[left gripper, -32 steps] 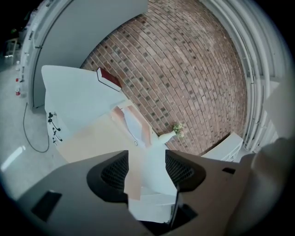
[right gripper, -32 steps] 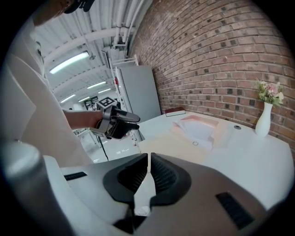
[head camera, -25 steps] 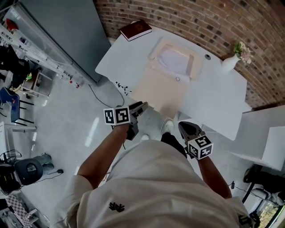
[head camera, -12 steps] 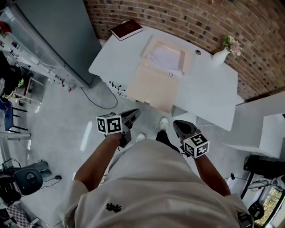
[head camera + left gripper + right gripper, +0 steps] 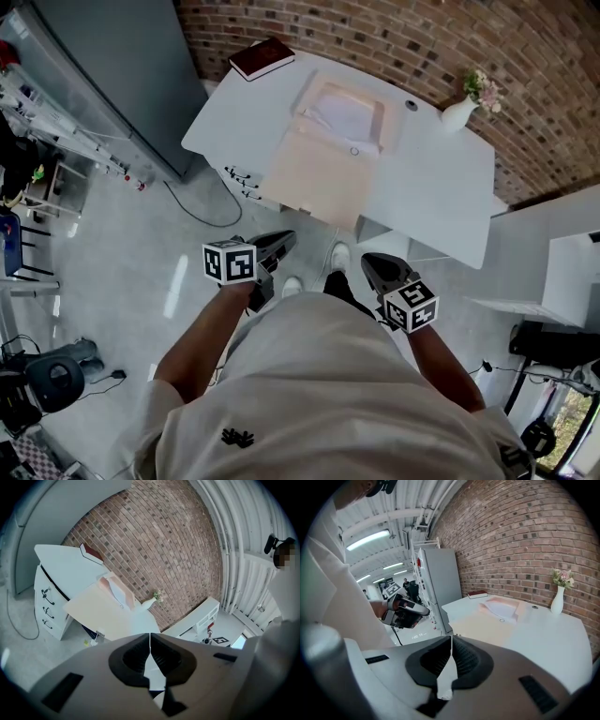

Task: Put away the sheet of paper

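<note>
A white sheet of paper (image 5: 342, 101) lies in the pocket of an open pale peach folder (image 5: 314, 173) on the white desk (image 5: 431, 187). The folder's flap reaches over the desk's front edge. Both grippers hang close to the person's body, well short of the desk, over the floor. My left gripper (image 5: 278, 241) is shut, jaws touching, with nothing between them. My right gripper (image 5: 367, 261) is also shut and empty. The left gripper view shows the paper (image 5: 118, 592) and the folder (image 5: 93, 611) far ahead. From the right gripper view the paper (image 5: 501, 606) sits mid-desk.
A dark red book (image 5: 261, 57) lies on the desk's far left corner. A white vase with flowers (image 5: 457, 114) stands at the far right by the brick wall. A grey cabinet (image 5: 112, 66) stands left of the desk. Drawers (image 5: 47, 606) sit under the desk's left end.
The left gripper's jaws have closed from open to shut. Both grippers have drawn back a little from the desk's front edge.
</note>
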`<state>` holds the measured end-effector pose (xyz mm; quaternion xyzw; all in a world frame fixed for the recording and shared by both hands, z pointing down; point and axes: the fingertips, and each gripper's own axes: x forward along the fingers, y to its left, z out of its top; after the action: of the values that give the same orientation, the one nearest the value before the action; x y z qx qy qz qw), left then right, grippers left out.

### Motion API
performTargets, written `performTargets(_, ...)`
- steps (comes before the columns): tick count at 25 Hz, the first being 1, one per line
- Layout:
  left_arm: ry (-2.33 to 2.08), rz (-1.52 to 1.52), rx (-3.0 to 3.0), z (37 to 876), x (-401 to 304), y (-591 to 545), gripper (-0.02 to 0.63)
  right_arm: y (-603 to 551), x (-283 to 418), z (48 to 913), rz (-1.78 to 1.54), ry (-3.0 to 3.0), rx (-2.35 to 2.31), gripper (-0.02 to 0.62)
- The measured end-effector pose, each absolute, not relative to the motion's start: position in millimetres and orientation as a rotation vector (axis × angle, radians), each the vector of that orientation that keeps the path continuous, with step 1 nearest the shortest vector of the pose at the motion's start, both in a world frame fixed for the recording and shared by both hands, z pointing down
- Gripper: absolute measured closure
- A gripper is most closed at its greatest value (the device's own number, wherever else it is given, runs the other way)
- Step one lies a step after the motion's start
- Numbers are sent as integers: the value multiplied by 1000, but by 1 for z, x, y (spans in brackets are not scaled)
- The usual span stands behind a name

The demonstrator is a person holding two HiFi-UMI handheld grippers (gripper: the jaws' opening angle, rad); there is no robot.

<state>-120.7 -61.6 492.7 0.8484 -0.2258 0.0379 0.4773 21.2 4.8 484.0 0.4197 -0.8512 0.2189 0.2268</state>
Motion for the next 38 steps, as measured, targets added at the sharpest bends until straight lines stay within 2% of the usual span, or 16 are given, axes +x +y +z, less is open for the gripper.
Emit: performTargets(38, -485, 145, 2056, 512, -84, -70, 578, -5, 41, 493, 571, -2323, 1178, 568)
